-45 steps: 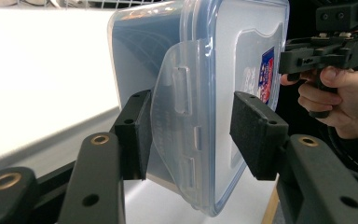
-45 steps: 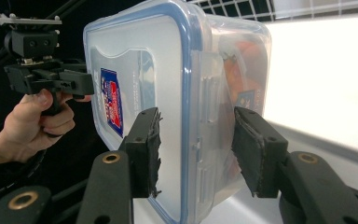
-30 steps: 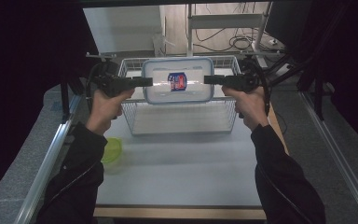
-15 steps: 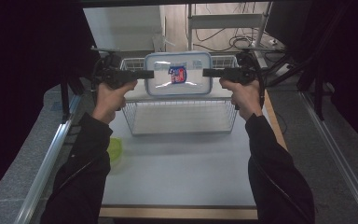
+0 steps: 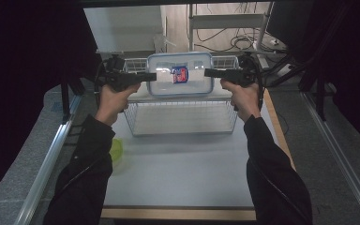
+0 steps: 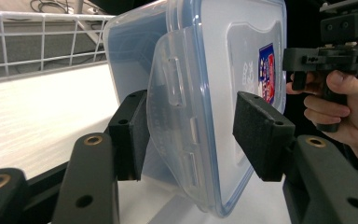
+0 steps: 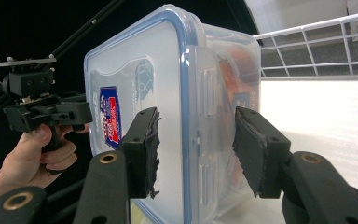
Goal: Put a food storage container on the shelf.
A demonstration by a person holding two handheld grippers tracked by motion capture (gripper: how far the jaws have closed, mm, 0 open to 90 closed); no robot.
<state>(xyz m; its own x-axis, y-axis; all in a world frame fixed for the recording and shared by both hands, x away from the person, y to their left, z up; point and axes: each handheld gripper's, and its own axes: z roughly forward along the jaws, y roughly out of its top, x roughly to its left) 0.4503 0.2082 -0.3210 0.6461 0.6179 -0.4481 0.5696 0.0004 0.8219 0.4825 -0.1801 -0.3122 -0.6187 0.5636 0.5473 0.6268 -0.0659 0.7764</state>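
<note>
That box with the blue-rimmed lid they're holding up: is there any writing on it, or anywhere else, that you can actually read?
Nothing is legible.
Red, white and blue sticker on the lid of the clear container: print too blurred and slanted to read.
Pale embossed lettering beside that sticker, seen in the left gripper view: faint, not readable.
Small blue label seen through the container's side in the right gripper view: too small to read.
Wire basket, table and both grippers: no writing visible.

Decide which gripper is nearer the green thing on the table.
Left. The left gripper is at the box's left end, on the same side as the green thing; the right gripper is at the box's far end.
</note>
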